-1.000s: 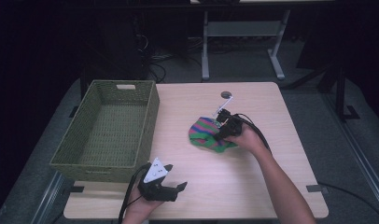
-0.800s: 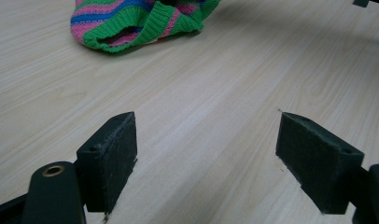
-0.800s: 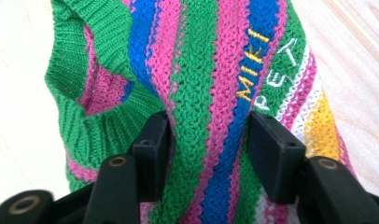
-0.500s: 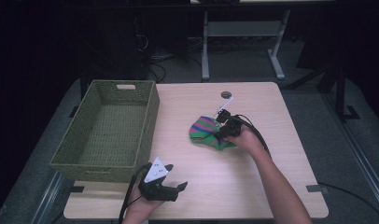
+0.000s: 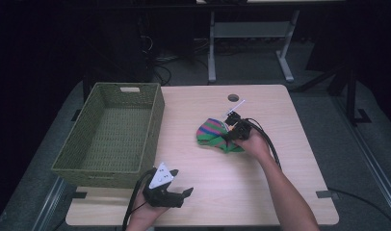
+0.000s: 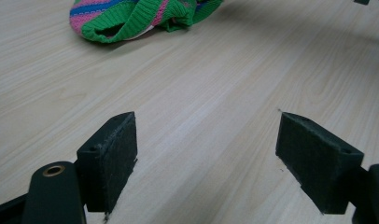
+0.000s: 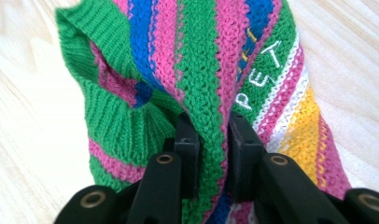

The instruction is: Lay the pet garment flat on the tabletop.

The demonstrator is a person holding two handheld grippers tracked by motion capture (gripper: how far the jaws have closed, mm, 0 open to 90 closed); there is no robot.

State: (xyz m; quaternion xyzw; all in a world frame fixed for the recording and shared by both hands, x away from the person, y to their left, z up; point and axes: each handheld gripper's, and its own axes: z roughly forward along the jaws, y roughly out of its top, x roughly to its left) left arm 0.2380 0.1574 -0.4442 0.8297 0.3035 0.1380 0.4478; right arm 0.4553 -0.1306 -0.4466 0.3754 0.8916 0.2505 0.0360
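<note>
Pinching a fold of the striped knit (image 7: 211, 93) between the narrow jaws of the right gripper (image 7: 211, 140), with the cloth bunched around both black pads and spilling past them on either side. Showing bands of green, pink, blue, white and yellow, and stitched white letters near the right pad. Lying on the wooden table (image 5: 280, 110) right of its middle in the high view, crumpled, under the right gripper (image 5: 233, 130) and the hand behind it. Sitting well apart from the green woven basket (image 5: 111, 132), which stands along the table's left edge. Resting low at the near edge of the table, close to the basket's front corner: the left gripper (image 5: 186, 193), with a grey three-cornered plate on top and a cable trailing back toward the hand. Standing wide apart in the left gripper view, the two jaws of the left gripper (image 6: 206, 158), with only bare wood grain between them. Seen far ahead at the top of that view, the knit (image 6: 131, 16), near no part of those jaws.
</note>
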